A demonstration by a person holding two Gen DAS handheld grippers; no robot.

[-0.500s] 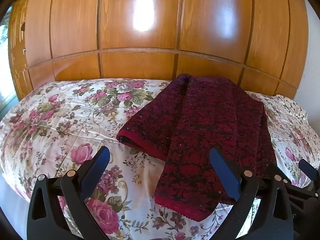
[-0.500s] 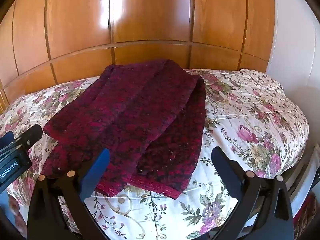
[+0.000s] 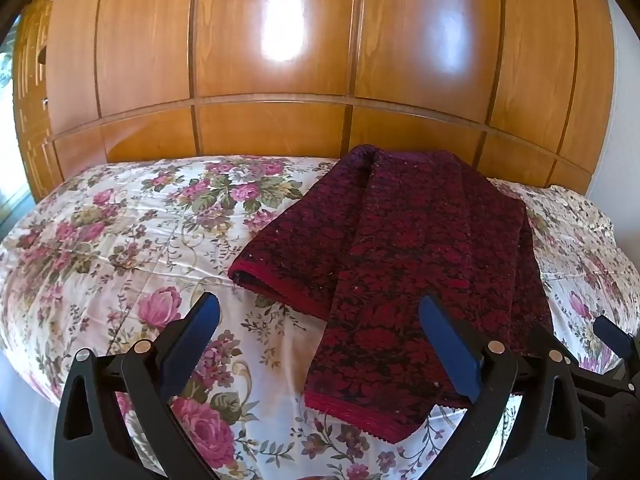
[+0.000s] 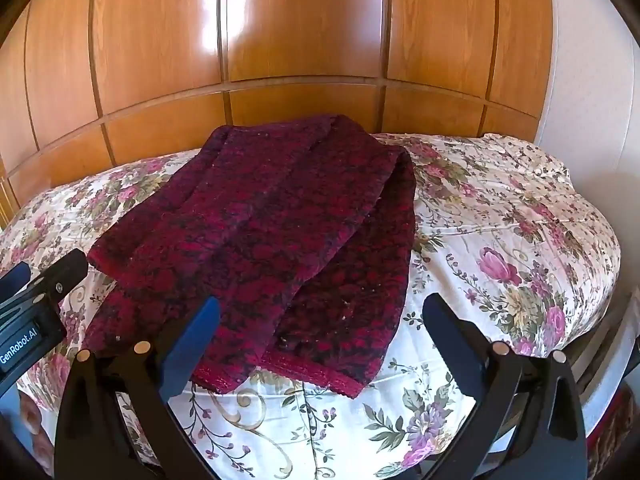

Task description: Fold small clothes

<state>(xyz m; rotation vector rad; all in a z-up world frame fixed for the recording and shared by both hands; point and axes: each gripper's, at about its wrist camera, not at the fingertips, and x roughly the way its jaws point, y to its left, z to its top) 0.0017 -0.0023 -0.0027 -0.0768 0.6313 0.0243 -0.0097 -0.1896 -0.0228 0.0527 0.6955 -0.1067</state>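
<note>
Floral bed [image 3: 120, 240] carried the dark red garment [image 3: 420, 260]; left gripper [image 3: 320, 336] and right gripper [image 4: 320, 336] both hovered spread wide, holding nothing, touching nothing.

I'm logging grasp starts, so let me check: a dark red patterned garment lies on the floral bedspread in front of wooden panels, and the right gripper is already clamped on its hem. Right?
Not quite. The right gripper is open and holds nothing, as the right wrist view shows. The dark red garment does lie on the floral bedspread before the wooden panels.

Bedroom, seemingly: floral bed [image 3: 120, 240], wooden wardrobe [image 3: 280, 40]
</note>
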